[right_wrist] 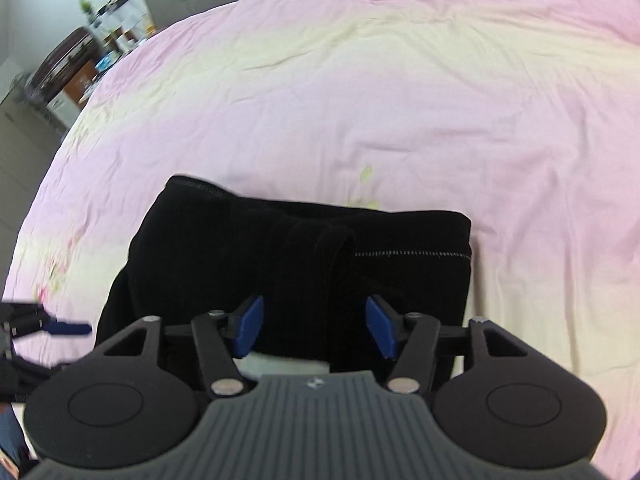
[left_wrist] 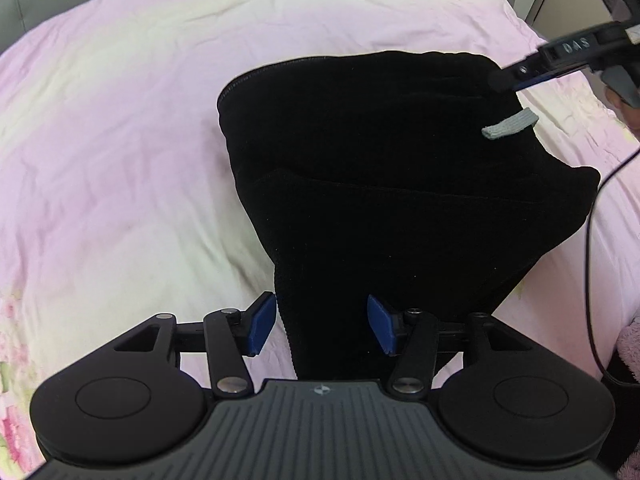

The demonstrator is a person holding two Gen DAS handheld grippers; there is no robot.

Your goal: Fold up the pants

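Black pants (left_wrist: 384,184) lie folded in a thick pile on the pink bed sheet (left_wrist: 120,120). A grey drawstring end (left_wrist: 510,123) lies on top near the far right. My left gripper (left_wrist: 322,324) is open and empty, its blue pads over the pile's near edge. My right gripper (right_wrist: 314,326) is open over the pants (right_wrist: 304,256) from the other side; it also shows in the left wrist view (left_wrist: 520,74) at the pile's far right corner. The left gripper's fingertips (right_wrist: 68,328) show at the left in the right wrist view.
The bed sheet (right_wrist: 400,100) spreads wide around the pants. A black cable (left_wrist: 596,240) hangs at the right. Cabinets and a dark stand (right_wrist: 68,68) stand beyond the bed's far left edge. A fluffy pink cloth (left_wrist: 628,344) lies at the right edge.
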